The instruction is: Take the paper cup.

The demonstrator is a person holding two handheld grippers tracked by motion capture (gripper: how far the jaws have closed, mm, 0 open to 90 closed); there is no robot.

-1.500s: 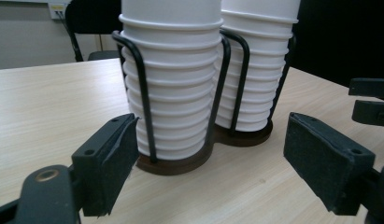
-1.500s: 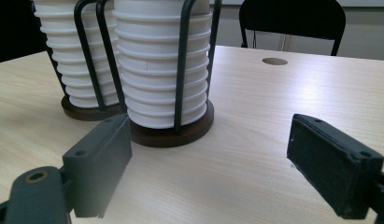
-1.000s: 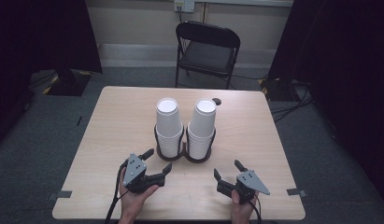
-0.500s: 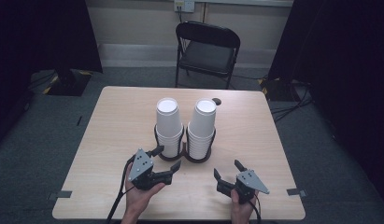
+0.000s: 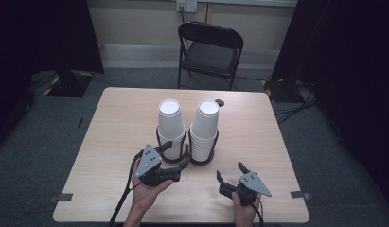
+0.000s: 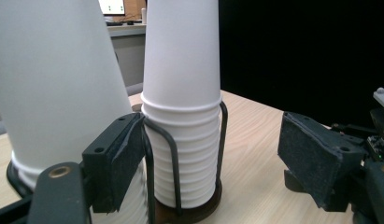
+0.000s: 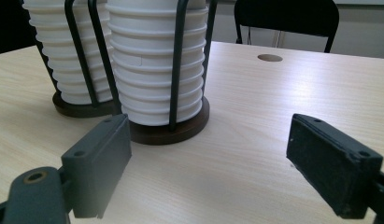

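Two stacks of white cups stand side by side at the middle of the surface (image 5: pixel 116 137), each in a wire holder with a dark round base. The left stack (image 5: pixel 171 125) and the right stack (image 5: pixel 204 130) are just beside each other, and their bases look to be touching.

The left tool (image 5: pixel 174 153) is held by a hand at the near side of the left stack's holder. Its jaws are spread apart and grip nothing. In the left gripper view, one pad lies close against the lower part of the left stack (image 6: pixel 54 84), while the right stack (image 6: pixel 182 93) rises between the two pads, farther off.

The right tool (image 5: pixel 230 171) sits low at the near right, apart from the holders, with its jaws also wide and empty. It points towards the base of the right stack (image 7: pixel 157 70).

A black folding chair (image 5: pixel 208 49) stands beyond the far edge.
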